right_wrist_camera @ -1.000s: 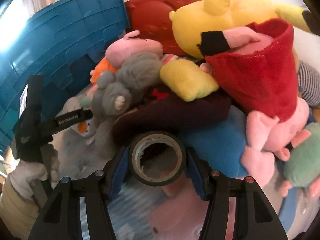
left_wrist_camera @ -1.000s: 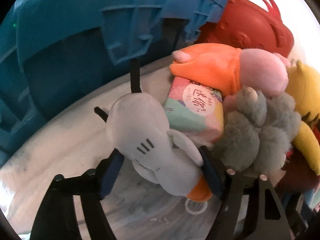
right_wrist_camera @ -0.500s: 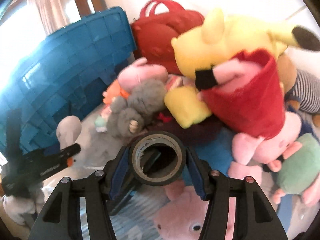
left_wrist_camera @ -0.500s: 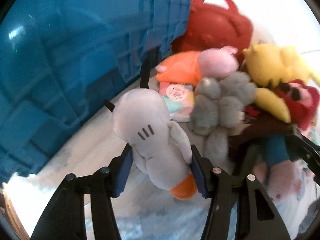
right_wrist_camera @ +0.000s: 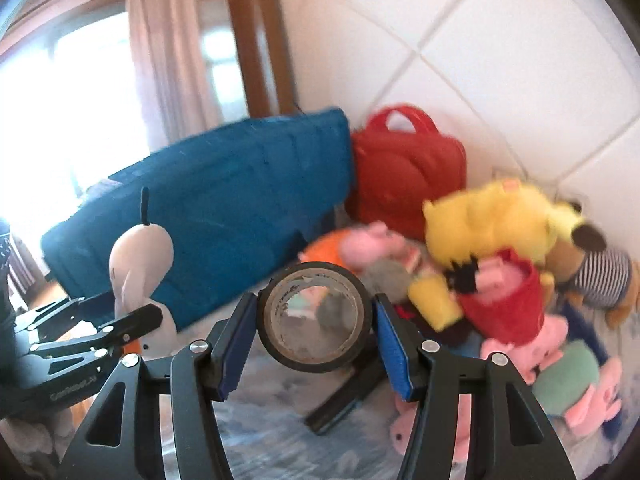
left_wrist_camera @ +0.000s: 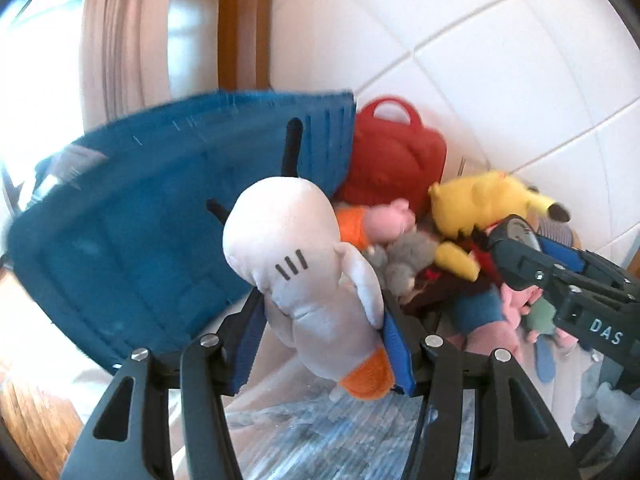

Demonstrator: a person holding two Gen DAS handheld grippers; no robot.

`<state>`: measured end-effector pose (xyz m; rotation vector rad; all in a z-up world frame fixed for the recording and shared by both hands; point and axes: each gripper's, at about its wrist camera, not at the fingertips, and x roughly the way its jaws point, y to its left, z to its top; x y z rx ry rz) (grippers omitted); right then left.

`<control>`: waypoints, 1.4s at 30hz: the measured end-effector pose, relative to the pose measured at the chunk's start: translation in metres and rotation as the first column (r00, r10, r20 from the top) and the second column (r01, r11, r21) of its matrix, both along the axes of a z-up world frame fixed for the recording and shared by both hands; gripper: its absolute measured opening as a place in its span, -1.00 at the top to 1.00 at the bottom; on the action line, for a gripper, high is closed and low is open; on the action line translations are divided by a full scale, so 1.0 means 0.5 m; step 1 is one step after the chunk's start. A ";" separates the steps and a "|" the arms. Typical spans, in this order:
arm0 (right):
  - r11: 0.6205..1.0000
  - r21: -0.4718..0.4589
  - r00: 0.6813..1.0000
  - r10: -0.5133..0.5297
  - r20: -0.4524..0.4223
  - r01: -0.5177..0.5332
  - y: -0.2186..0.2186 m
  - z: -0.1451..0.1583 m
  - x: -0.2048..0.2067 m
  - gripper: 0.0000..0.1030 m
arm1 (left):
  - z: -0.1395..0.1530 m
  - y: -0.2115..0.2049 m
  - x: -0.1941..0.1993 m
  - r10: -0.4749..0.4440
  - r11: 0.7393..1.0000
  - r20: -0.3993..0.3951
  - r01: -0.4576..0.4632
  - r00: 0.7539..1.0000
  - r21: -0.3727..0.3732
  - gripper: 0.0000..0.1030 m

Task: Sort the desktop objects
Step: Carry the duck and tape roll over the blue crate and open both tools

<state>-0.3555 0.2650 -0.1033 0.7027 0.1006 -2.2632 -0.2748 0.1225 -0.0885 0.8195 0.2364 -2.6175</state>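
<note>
We are lifting both catches clear of the tabletop [left_wrist_camera: 312, 436]: the left gripper [left_wrist_camera: 320, 340] is pinching the white plush bird [left_wrist_camera: 304, 264], the right gripper [right_wrist_camera: 314, 344] is pinching the tape roll [right_wrist_camera: 314, 318], now level with the blue crate [right_wrist_camera: 224, 208] for sorting.

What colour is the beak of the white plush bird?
Orange. The white plush bird shows its beak best in the left wrist view.
</note>
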 end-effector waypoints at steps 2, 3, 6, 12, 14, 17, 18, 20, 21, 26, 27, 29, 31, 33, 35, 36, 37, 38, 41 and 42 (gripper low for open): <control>1.000 -0.014 0.999 0.017 -0.029 -0.018 -0.007 0.031 0.026 -0.11 | 0.037 0.002 0.034 0.005 1.000 -0.032 -0.006 0.999 -0.018 -0.05; 0.999 -0.020 0.999 0.025 -0.041 -0.026 -0.011 0.044 0.038 -0.11 | 0.055 0.003 0.049 0.007 1.000 -0.049 -0.009 0.999 -0.029 -0.05; 0.998 -0.045 0.996 0.050 -0.080 -0.053 -0.025 0.086 0.073 -0.11 | 0.099 -0.002 0.088 0.021 0.998 -0.090 -0.027 0.996 -0.063 -0.05; 0.991 -0.083 0.986 0.097 -0.138 -0.109 -0.060 0.148 0.136 -0.11 | 0.177 -0.040 0.160 0.049 0.991 -0.169 -0.068 0.984 -0.112 -0.05; 0.987 -0.091 0.981 0.114 -0.157 -0.129 -0.083 0.166 0.154 -0.11 | 0.198 -0.063 0.175 0.056 0.989 -0.195 -0.081 0.979 -0.124 -0.05; 0.983 -0.097 0.972 0.137 -0.189 -0.157 -0.131 0.193 0.179 -0.11 | 0.229 -0.116 0.192 0.067 0.984 -0.236 -0.103 0.969 -0.144 -0.05; 0.981 -0.099 0.969 0.143 -0.201 -0.165 -0.152 0.201 0.185 -0.11 | 0.236 -0.139 0.192 0.070 0.983 -0.247 -0.109 0.966 -0.150 -0.05; 0.978 -0.107 0.963 0.152 -0.222 -0.179 -0.196 0.216 0.196 -0.11 | 0.248 -0.185 0.190 0.075 0.980 -0.262 -0.119 0.962 -0.159 -0.07; 0.976 -0.113 0.961 0.154 -0.231 -0.184 -0.219 0.223 0.199 -0.11 | 0.252 -0.213 0.188 0.074 0.979 -0.268 -0.121 0.961 -0.162 -0.07; 0.974 -0.139 0.956 0.137 -0.259 -0.177 -0.366 0.243 0.202 -0.11 | 0.261 -0.379 0.171 0.052 0.980 -0.262 -0.100 0.964 -0.175 -0.07; 0.975 -0.139 0.957 0.135 -0.256 -0.175 -0.401 0.244 0.196 -0.11 | 0.257 -0.413 0.168 0.048 0.980 -0.257 -0.095 0.965 -0.174 -0.07; 0.976 -0.131 0.959 0.136 -0.247 -0.172 -0.468 0.244 0.188 -0.11 | 0.247 -0.481 0.152 0.040 0.983 -0.239 -0.082 0.970 -0.167 -0.07; 0.979 -0.118 0.964 0.135 -0.229 -0.165 -0.531 0.239 0.179 -0.11 | 0.237 -0.545 0.131 0.030 0.985 -0.210 -0.065 0.977 -0.158 -0.07; 0.982 -0.099 0.969 0.135 -0.208 -0.158 -0.589 0.228 0.169 -0.11 | 0.223 -0.595 0.107 0.018 0.988 -0.174 -0.044 0.985 -0.151 -0.07; 0.987 -0.065 0.974 0.135 -0.181 -0.149 -0.640 0.211 0.161 -0.11 | 0.203 -0.634 0.088 0.001 0.991 -0.139 -0.020 0.990 -0.135 -0.07; 0.989 -0.046 0.977 0.133 -0.168 -0.142 -0.663 0.201 0.157 -0.11 | 0.191 -0.652 0.081 -0.006 0.992 -0.123 -0.009 0.992 -0.125 -0.07; 0.991 -0.021 0.980 0.126 -0.156 -0.131 -0.682 0.190 0.154 -0.11 | 0.180 -0.668 0.073 -0.013 0.994 -0.108 0.000 0.994 -0.112 -0.08; 0.993 0.001 0.982 0.120 -0.146 -0.121 -0.698 0.179 0.151 -0.11 | 0.167 -0.682 0.067 -0.016 0.995 -0.097 0.007 0.995 -0.098 -0.08; 0.995 0.045 0.989 0.095 -0.117 -0.090 -0.724 0.155 0.144 -0.11 | 0.137 -0.707 0.056 -0.035 0.997 -0.067 0.030 0.997 -0.066 -0.15; 0.995 0.055 0.990 0.086 -0.112 -0.081 -0.728 0.149 0.143 -0.11 | 0.129 -0.712 0.053 -0.040 0.998 -0.062 0.037 0.997 -0.060 -0.15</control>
